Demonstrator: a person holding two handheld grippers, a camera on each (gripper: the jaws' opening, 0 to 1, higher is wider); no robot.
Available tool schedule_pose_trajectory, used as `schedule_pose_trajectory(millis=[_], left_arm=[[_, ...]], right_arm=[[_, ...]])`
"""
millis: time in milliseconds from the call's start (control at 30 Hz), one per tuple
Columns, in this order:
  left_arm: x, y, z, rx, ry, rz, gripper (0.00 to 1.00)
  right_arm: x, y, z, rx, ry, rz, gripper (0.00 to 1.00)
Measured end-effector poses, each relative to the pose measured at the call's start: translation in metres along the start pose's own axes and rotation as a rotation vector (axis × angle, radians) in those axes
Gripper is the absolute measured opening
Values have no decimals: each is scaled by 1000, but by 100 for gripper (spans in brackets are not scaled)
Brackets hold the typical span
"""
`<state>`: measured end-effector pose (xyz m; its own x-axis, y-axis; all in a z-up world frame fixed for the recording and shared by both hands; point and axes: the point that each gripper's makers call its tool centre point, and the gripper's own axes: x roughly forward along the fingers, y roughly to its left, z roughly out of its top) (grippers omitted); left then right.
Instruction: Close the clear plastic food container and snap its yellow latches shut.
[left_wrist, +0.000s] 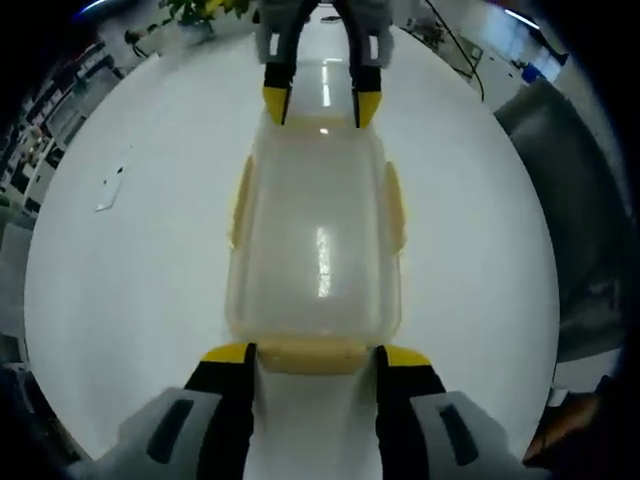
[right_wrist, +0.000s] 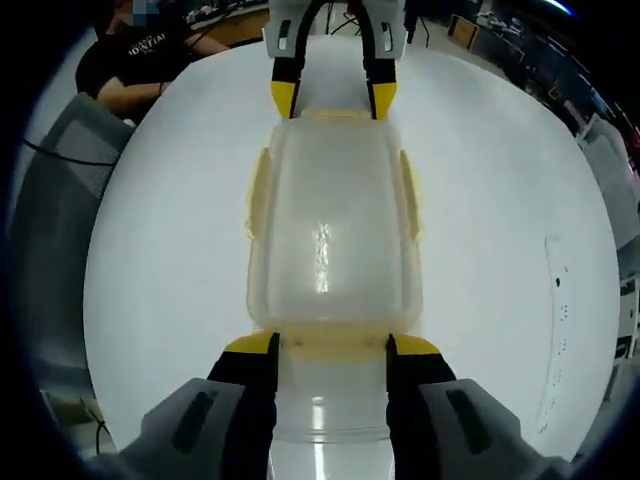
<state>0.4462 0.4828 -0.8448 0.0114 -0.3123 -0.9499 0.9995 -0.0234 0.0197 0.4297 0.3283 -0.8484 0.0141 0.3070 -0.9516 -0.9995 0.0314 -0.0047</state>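
A clear plastic food container (left_wrist: 315, 240) lies lengthwise on the white table (left_wrist: 150, 300), its lid resting on top. Pale yellow latches run along both long sides (left_wrist: 240, 200), and another yellow latch (left_wrist: 310, 355) sits at the near end. My left gripper (left_wrist: 316, 356) is open, its yellow-tipped jaws flanking that end latch. At the far end stands my right gripper (left_wrist: 322, 100), also open. In the right gripper view the container (right_wrist: 330, 230) shows from the other end, with the right gripper (right_wrist: 331, 346) straddling its end latch (right_wrist: 335, 345) and the left gripper (right_wrist: 333, 97) opposite.
A person in a black shirt (right_wrist: 130, 60) sits at the table's far edge beside a grey chair (right_wrist: 60, 200). A small flat white object (left_wrist: 110, 190) lies on the table, well off to the container's side. A dark chair (left_wrist: 570, 200) stands past the table edge.
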Motion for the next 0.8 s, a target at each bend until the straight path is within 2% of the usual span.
schedule_pose_trajectory(millis=[100,233,333,533,667,800], left_arm=[[1,2,-1,3,5,3,43],[0,-3,2,-3,-4,5,41],[-1,-6,2,-23,1,10,34],[-2,-9,-2,-13,1,8,34],[-2,-11,-3,-9,31,6,34],[-2,-25,-4,-24,67,1,34]], right_arm=[[-1,1,-2,23,15,-9,38],[0,2,-4,22,-8,-7,38],[0,6,-5,-3,0,1,37],[1,12,-5,-9,7,-1,37],[0,15,-5,-5,5,-1,37],[-1,22,-5,-3,4,9,37]])
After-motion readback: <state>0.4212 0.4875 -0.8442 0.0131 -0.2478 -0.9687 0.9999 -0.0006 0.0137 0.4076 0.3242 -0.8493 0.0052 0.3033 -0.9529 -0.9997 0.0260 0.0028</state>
